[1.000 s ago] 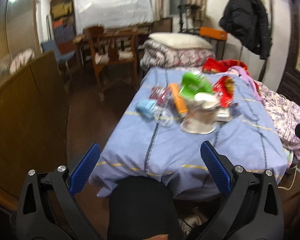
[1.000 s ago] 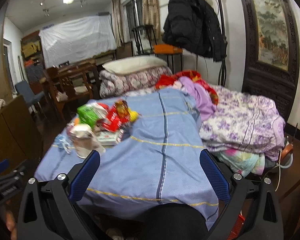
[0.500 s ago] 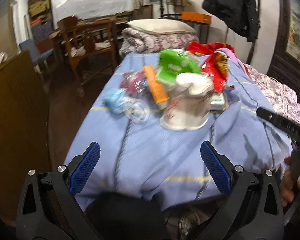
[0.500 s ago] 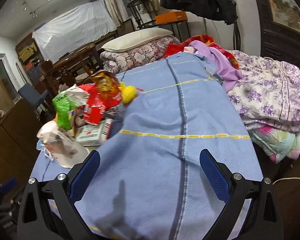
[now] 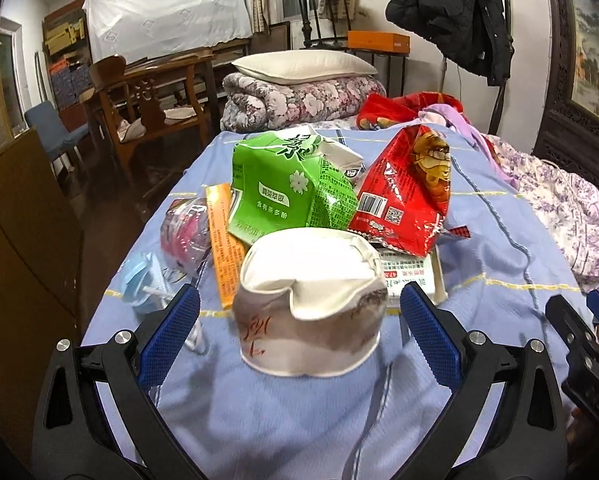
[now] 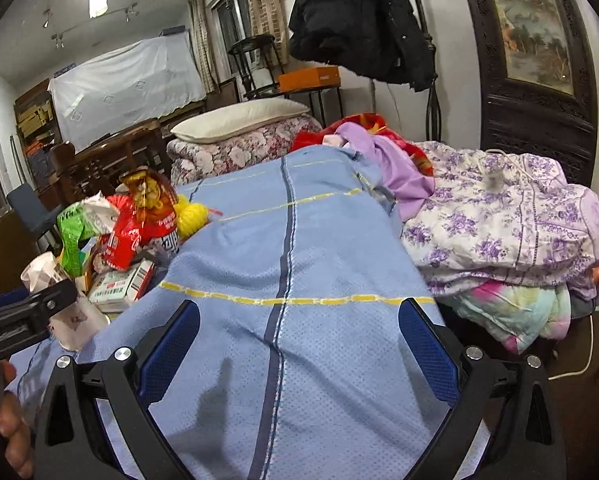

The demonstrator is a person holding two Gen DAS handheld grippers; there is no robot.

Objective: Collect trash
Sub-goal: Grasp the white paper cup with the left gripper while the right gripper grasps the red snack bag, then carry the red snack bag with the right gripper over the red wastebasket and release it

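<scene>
A heap of trash lies on the blue bedspread (image 5: 499,248). Nearest in the left wrist view is a crushed white paper bowl (image 5: 311,300), upside down. Behind it are a green carton (image 5: 287,188), a red snack bag (image 5: 407,188), an orange box (image 5: 223,240), a pink wrapper (image 5: 185,226), a white-and-red carton (image 5: 413,278) and a blue face mask (image 5: 141,280). My left gripper (image 5: 299,332) is open, its blue pads on either side of the bowl, not touching it. My right gripper (image 6: 299,344) is open over bare bedspread (image 6: 299,240), with the trash heap (image 6: 127,236) at its left.
Flowered bedding (image 6: 499,224) and a purple cloth (image 6: 391,164) lie on the bed's right side. A rolled quilt with a pillow (image 5: 299,68) is at the head. A wooden chair (image 5: 147,100) and a cabinet (image 5: 15,240) stand left of the bed. A black coat (image 5: 451,12) hangs on the wall.
Both grippers have moved forward over the bed. The left one has closed in on the crushed bowl, which now sits between its open fingers. The right one has dropped lower over the bedspread.
</scene>
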